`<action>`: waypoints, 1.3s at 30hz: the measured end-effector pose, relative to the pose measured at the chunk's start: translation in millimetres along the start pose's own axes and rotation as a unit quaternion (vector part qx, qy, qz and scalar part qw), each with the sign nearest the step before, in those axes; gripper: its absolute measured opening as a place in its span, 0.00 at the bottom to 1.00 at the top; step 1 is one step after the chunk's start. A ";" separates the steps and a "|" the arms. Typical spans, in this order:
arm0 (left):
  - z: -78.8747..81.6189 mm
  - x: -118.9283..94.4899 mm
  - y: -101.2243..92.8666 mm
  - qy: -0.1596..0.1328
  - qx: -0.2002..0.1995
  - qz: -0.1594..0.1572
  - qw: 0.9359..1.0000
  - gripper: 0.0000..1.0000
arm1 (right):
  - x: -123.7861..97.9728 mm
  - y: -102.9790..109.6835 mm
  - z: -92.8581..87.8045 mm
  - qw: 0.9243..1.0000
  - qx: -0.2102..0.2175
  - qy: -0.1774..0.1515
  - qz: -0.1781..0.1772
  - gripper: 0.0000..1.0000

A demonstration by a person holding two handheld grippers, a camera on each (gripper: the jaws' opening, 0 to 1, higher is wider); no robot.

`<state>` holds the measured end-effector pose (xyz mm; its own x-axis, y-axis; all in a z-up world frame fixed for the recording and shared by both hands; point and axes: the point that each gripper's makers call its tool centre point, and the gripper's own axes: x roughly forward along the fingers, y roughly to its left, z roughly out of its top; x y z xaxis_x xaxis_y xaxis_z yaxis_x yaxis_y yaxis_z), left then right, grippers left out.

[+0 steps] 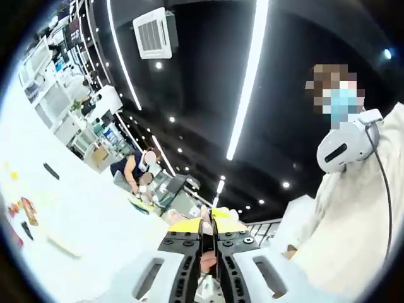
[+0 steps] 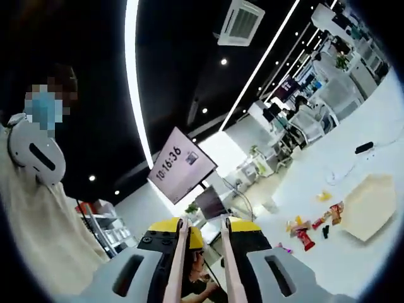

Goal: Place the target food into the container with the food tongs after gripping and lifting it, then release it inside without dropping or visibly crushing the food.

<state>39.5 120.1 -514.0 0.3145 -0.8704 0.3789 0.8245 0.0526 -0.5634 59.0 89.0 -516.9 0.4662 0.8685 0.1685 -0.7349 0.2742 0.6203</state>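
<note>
Both views tilt up toward a dark ceiling. My left gripper (image 1: 208,222) has its yellow-tipped jaws pressed together, with only a thin pinkish strip showing between them. My right gripper (image 2: 202,221) stands open, a tan strip lining each inner jaw face and nothing in the gap. A cream container (image 2: 369,205) sits on the white table (image 2: 353,252) at the right, with small colourful food pieces (image 2: 304,235) scattered beside it. In the left gripper view the same food pieces (image 1: 25,211) lie at the far left on the white table (image 1: 95,214), next to a pale container (image 1: 60,245).
A person in a light coat stands close by (image 1: 353,221) (image 2: 38,227). Another person (image 1: 136,165) works at a far counter. A small black object (image 2: 364,148) (image 1: 50,170) lies on the table. A hanging screen (image 2: 182,165) shows a clock.
</note>
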 end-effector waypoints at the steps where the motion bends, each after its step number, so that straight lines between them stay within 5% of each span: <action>1: 0.5 -4.0 1.4 0.007 0.007 0.006 1.000 0.01 | 1.5 0.7 -1.1 1.000 -0.004 0.000 -0.003 0.27; 8: -13.4 -32.3 24.1 0.072 0.030 0.057 0.995 0.10 | 15.4 0.9 -13.1 1.000 -0.016 0.003 -0.024 0.27; 15: -15.3 -56.8 47.5 0.083 0.073 0.134 0.985 0.19 | 35.2 -14.8 -48.8 0.993 -0.056 0.101 -0.040 0.27; 20: -17.3 -81.0 70.7 0.099 0.116 0.212 0.965 0.29 | 54.1 -23.4 -65.4 0.987 -0.064 0.144 -0.034 0.27; 23: -14.3 -88.1 78.2 0.091 0.120 0.235 0.960 0.35 | 58.5 -30.3 -70.4 0.983 -0.069 0.165 -0.032 0.27; 25: -14.7 -96.7 88.0 0.104 0.134 0.265 0.949 0.37 | 62.2 -36.9 -72.2 0.981 -0.072 0.178 -0.026 0.27; 29: -13.8 -101.0 95.6 0.113 0.146 0.290 0.939 0.40 | 65.6 -55.3 -74.9 0.972 -0.099 0.211 -0.030 0.27; 35: -9.4 -102.5 104.7 0.111 0.157 0.327 0.925 0.38 | 66.2 -73.5 -67.3 0.966 -0.123 0.223 -0.032 0.27; 39: -6.3 -96.8 106.3 0.100 0.150 0.335 0.925 0.32 | 62.8 -91.6 -66.6 0.961 -0.142 0.235 -0.043 0.27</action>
<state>93.8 206.9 -615.2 0.7337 -0.6647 -0.1411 0.5789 0.7202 -0.3823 122.8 145.9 -614.2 0.3055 0.9101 -0.2799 -0.8400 0.3960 0.3709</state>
